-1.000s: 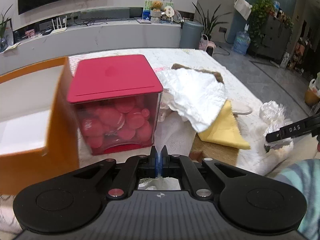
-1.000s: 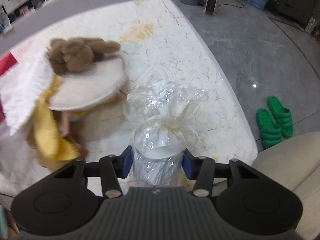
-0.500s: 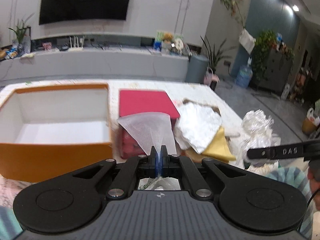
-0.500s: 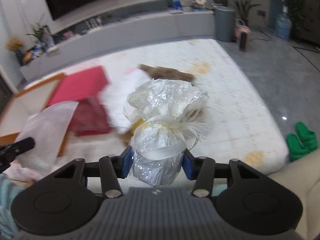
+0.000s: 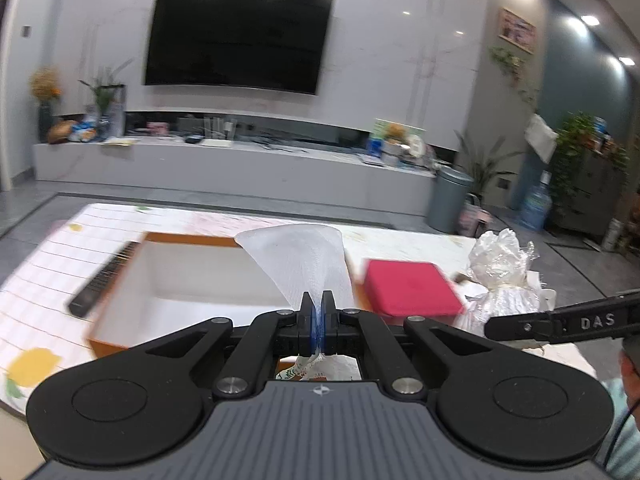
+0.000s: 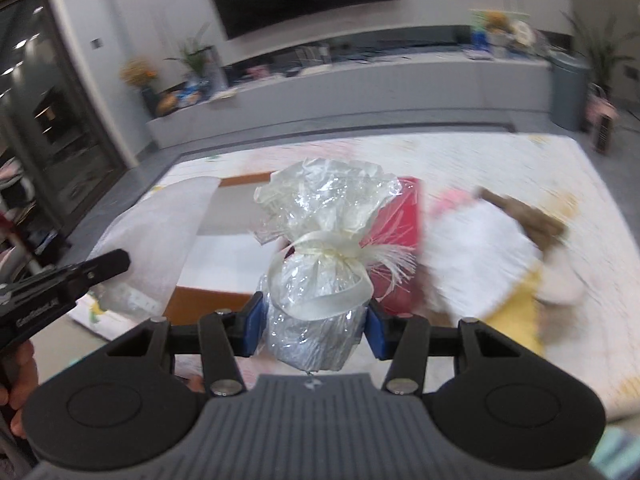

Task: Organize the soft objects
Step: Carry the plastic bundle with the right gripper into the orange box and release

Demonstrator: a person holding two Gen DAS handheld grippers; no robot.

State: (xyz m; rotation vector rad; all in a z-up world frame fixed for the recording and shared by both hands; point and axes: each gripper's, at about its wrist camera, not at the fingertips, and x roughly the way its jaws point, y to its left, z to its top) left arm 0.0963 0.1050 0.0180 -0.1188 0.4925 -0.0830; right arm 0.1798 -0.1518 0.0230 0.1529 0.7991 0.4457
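A cellophane-wrapped bundle (image 6: 316,280) tied with a cream ribbon (image 6: 332,276) sits upright between the blue pads (image 6: 253,328) of the right gripper (image 6: 314,330), whose jaws are clamped on its lower, rounder part while the crinkled top flares above the bow. In the left wrist view the same bundle (image 5: 502,280) appears at the right, held up above the counter with the right gripper's black finger (image 5: 560,322) crossing in front of it. The left gripper (image 5: 317,320) has its jaws pressed together on a thin white mesh cloth (image 5: 304,260), which fans upward from the pinch into a wide, translucent cone; a bit of it also hangs below the jaws. In the right wrist view that cloth (image 6: 160,236) shows as a pale blurred sheet at the left, above the left gripper's dark finger (image 6: 68,280). Beyond both held things lies an open orange box (image 5: 192,280) with a white inside, resting on the patterned counter (image 5: 48,264). Just beside it to the right stands a clear container with a red lid (image 5: 408,288). Farther right, a blurred pile of a white cloth (image 6: 476,252), a yellow cloth (image 6: 516,316) and a brown plush toy (image 6: 520,216) lies on the counter. A dark remote control (image 5: 104,280) lies left of the orange box.
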